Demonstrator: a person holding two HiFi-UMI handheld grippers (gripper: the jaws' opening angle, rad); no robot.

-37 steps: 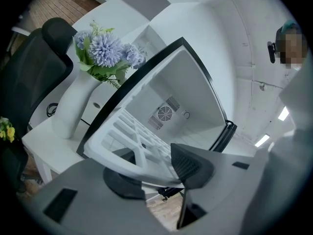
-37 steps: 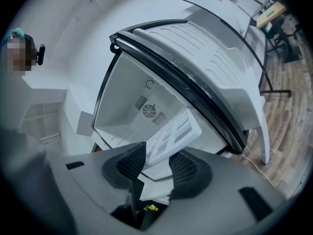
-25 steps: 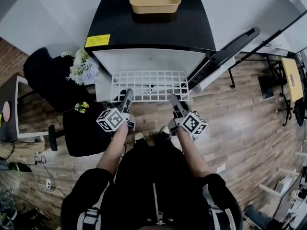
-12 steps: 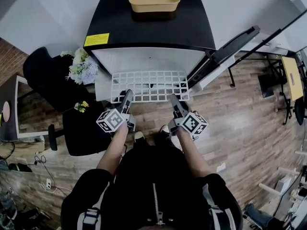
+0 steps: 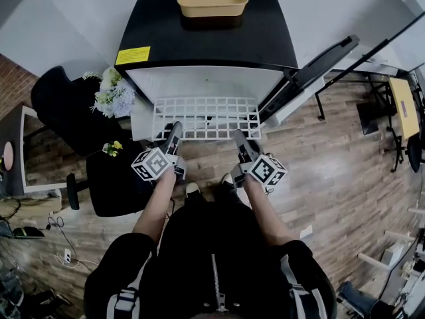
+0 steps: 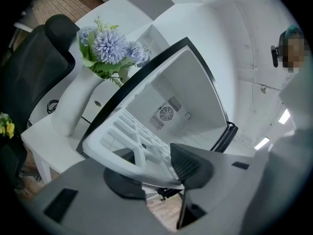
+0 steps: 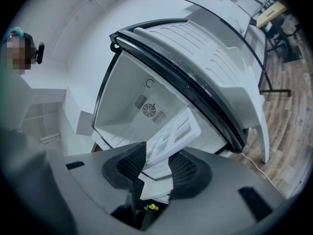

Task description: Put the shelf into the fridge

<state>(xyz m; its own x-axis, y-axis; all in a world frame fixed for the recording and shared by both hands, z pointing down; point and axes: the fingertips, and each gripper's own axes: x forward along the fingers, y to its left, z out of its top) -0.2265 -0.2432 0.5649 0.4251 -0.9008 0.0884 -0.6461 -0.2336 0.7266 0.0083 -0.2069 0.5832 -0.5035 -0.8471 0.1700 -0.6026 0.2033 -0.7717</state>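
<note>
Two grippers carried the white plastic lattice shelf (image 5: 207, 117) by its near edge, and its far part reached into the open mouth of the small white fridge with a black top (image 5: 206, 45). The left gripper (image 5: 174, 133) pinched the shelf's front rim at the left and the right gripper (image 5: 238, 138) pinched it at the right. Each gripper view showed ribbed pads closed on that rim.

Only the gripper views looked into the fridge, where a round fan grille (image 6: 166, 114) sat on the back wall. The head view gave just a plain white strip of the inside. It alone showed the tan oblong tray (image 5: 212, 0) on the fridge top.

The white-lined door (image 5: 312, 72) stood swung open at the right. A white vase of pale blue flowers (image 6: 105, 45) stood on a white counter (image 6: 36, 131) left of the fridge. How deep the shelf reached inside could not be made out.
</note>
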